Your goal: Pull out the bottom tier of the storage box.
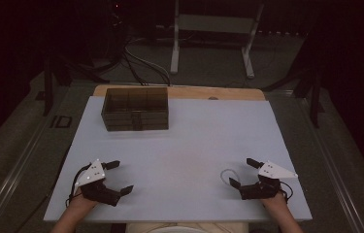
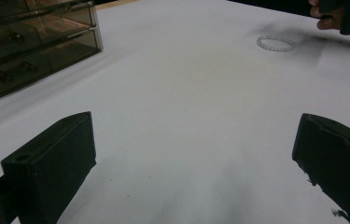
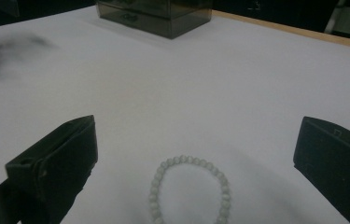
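At the table's near left, the left gripper (image 1: 119,177) rested on the white tabletop (image 1: 189,141) with its jaws spread wide, grasping nothing. Farther back stood a smoky translucent plastic drawer box (image 1: 135,108). Near the right edge, a pale beaded bracelet (image 3: 189,189) lay flat between the released jaws of the right gripper (image 1: 243,173), untouched by either.
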Available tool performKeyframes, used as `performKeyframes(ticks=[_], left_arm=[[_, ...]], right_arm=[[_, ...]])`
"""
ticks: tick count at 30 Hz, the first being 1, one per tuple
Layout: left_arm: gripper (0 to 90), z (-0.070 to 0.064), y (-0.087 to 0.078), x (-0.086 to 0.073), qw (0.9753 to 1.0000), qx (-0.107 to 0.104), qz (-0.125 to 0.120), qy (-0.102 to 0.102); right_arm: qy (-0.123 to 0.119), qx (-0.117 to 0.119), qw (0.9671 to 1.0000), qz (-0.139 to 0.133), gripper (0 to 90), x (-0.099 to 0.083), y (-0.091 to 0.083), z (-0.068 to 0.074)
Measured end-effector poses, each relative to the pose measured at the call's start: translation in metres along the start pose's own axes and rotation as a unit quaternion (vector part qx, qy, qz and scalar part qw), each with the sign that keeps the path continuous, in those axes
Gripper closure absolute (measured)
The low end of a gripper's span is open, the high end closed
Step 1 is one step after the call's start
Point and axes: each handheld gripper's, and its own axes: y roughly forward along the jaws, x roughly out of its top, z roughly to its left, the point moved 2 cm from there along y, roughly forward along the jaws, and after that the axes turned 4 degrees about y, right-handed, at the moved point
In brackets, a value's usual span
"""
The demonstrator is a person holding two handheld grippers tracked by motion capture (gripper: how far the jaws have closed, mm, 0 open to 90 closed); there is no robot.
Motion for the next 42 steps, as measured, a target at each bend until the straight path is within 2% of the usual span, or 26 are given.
performKeyframes(ticks=[9,18,24,32,34,42], left_arm=[[0.8,0.0,0.001,0.0,1.0,0.0,0.007,-0.002],[0.8,-0.003,0.004,0.0,0.9998,-0.008,0.014,0.013],[0.8,-0.008,0.005,0.01,0.9997,-0.023,-0.004,0.011],[0.8,-0.01,0.005,0.029,0.9988,-0.027,-0.005,0.041],[0.8,-0.008,0.004,0.036,0.9981,-0.025,0.001,0.056],[0.8,-0.003,0.001,0.048,0.9974,-0.016,0.004,0.071]], right_arm=[[-0.002,0.001,1.0,0.003,0.0,-0.001,-0.001,0.0],[-0.005,0.013,0.9999,0.001,0.0,0.0,-0.001,0.001],[-0.008,0.02,0.9998,-0.006,0.0,0.002,0.0,0.005],[-0.013,0.019,0.9995,-0.019,0.0,0.004,-0.002,0.009],[-0.009,0.018,0.9995,-0.024,0.0,0.004,-0.003,0.008],[-0.007,0.014,0.9994,-0.03,0.0,0.005,-0.004,0.007]])
